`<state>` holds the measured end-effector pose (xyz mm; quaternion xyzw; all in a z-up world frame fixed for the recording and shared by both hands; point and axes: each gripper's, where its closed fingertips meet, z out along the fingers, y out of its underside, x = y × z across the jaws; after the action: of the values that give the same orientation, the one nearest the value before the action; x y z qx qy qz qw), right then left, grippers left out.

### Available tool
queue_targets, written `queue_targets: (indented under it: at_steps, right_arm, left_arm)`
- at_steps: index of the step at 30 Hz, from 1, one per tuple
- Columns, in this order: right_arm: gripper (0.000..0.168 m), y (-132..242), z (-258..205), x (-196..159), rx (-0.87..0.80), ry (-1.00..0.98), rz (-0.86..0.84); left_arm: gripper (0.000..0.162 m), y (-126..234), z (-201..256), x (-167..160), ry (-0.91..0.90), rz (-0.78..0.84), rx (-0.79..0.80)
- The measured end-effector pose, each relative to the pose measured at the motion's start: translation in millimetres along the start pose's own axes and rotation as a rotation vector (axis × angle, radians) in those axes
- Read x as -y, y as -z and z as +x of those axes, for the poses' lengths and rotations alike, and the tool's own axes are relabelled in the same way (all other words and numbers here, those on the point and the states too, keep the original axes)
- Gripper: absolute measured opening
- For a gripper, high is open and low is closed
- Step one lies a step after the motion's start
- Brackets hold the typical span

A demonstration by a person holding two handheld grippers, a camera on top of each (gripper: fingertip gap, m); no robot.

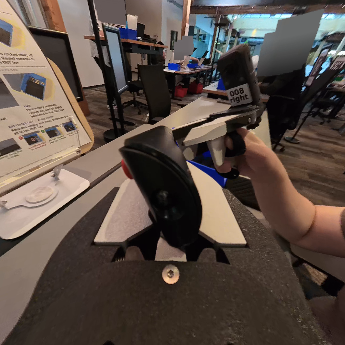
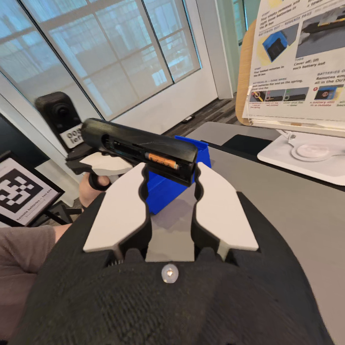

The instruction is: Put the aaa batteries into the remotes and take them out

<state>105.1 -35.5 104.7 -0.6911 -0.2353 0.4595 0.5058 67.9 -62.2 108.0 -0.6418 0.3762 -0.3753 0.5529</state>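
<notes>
My left gripper (image 1: 164, 179) is shut on a black remote (image 1: 164, 186) and holds it in the air, button side toward its camera, with a red button at the left. In the right wrist view the remote (image 2: 130, 138) shows its open battery bay with one orange AAA battery (image 2: 162, 160) in the near end. My right gripper (image 2: 171, 168) is open, its fingertips on either side of that end of the remote. It also shows in the left wrist view (image 1: 179, 138), held by a hand. The left gripper (image 2: 119, 166) shows behind the remote.
A blue bin (image 2: 168, 192) stands on the grey table (image 2: 280, 214) under the remote, also in the left wrist view (image 1: 209, 169). An instruction sheet on a white stand (image 1: 46, 196) (image 2: 298, 158) stands beside it. A framed marker card (image 2: 18, 190) and office chairs (image 1: 155, 89) lie beyond.
</notes>
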Motion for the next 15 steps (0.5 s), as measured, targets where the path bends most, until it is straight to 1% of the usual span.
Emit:
queue_targets:
  at_steps: [2,4,10,15]
  right_arm:
    - [0.049,-1.8,4.7,-1.7,-0.057,0.046,-0.009]
    - [0.048,-2.0,4.8,-1.2,-0.075,0.058,-0.003]
    - [0.057,-5.1,5.6,-4.6,-0.071,0.018,-0.009]
    - [0.058,-5.2,8.3,-5.5,-0.063,-0.014,-0.009]
  left_arm:
    - [0.018,-1.7,0.4,-2.4,-0.035,-0.019,0.028]
    - [0.018,-2.2,1.5,-2.4,-0.063,-0.022,0.045]
    - [0.018,-4.2,0.4,-6.7,-0.124,-0.058,0.091]
    - [0.018,-6.5,1.7,-8.8,-0.178,-0.076,0.127]
